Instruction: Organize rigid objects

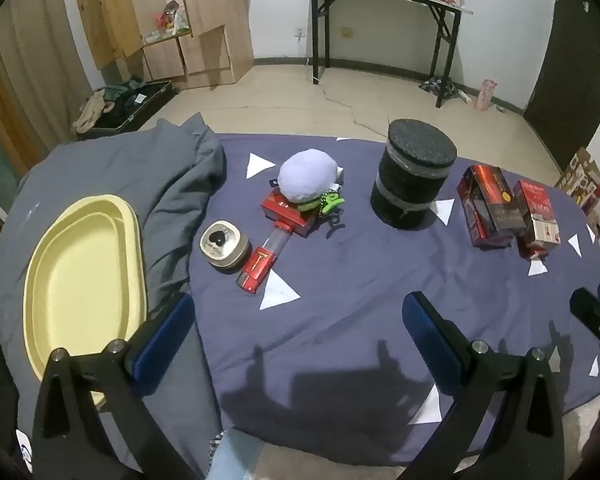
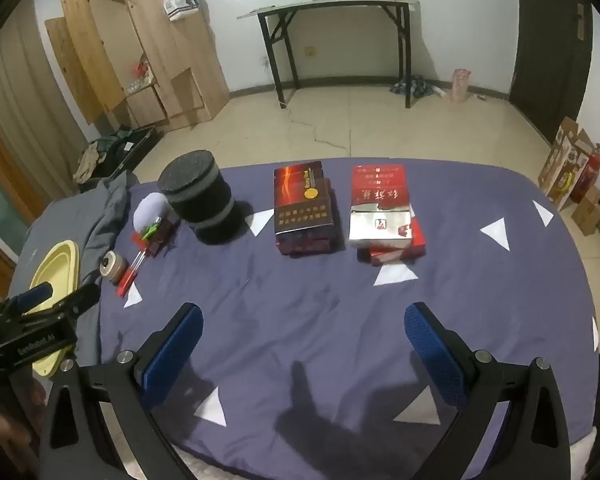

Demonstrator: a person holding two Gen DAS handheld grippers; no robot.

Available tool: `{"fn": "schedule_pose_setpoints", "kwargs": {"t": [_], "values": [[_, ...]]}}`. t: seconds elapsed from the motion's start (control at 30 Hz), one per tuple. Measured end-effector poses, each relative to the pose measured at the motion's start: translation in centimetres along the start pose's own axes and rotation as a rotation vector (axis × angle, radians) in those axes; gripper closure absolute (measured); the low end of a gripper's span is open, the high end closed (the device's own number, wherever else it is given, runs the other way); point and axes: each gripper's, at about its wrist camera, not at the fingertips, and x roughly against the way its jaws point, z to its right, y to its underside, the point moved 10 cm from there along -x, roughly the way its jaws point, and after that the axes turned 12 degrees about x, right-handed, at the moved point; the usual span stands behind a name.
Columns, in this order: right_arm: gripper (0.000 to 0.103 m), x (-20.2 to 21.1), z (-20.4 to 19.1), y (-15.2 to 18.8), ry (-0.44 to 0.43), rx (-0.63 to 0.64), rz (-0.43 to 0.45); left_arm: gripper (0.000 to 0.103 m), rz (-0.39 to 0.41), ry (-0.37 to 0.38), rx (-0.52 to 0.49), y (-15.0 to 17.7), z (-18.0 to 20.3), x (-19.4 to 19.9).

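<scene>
A yellow oval tray (image 1: 80, 280) lies on grey cloth at the left; it also shows in the right wrist view (image 2: 58, 268). A small round tin (image 1: 225, 244), a red tube (image 1: 260, 262), a red box (image 1: 286, 214) under a pale plush ball (image 1: 308, 176), a black cylinder (image 1: 414, 174) and two stacks of red cartons (image 1: 490, 204) (image 2: 384, 208) lie on the purple sheet. My left gripper (image 1: 296, 324) is open and empty over the near sheet. My right gripper (image 2: 304, 332) is open and empty, short of the cartons (image 2: 302, 204).
A crumpled grey blanket (image 1: 172, 176) lies left of the objects. The bed's far edge drops to a tiled floor. A black folding table (image 1: 384, 4) and wooden cupboards (image 1: 204, 32) stand against the far wall. Cardboard boxes (image 2: 568, 168) stand at the right.
</scene>
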Motion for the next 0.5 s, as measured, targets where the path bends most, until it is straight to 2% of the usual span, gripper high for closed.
{"fn": "schedule_pose_setpoints", "kwargs": {"t": [0.13, 0.2, 0.27, 0.5], "values": [[0.000, 0.0, -0.3, 0.0, 0.023, 0.029, 0.009, 0.000, 0.004, -0.009, -0.013, 0.1, 0.2, 0.0], [0.000, -0.1, -0.8, 0.0, 0.028, 0.037, -0.002, 0.000, 0.019, 0.023, 0.020, -0.2, -0.1, 0.4], [0.000, -0.5, -0.5, 0.1, 0.002, 0.019, -0.008, 0.000, 0.008, 0.014, 0.017, -0.2, -0.3, 0.3], [0.000, -0.8, -0.7, 0.1, 0.011, 0.028, -0.007, 0.000, 0.006, 0.006, 0.006, -0.1, -0.3, 0.5]]}}
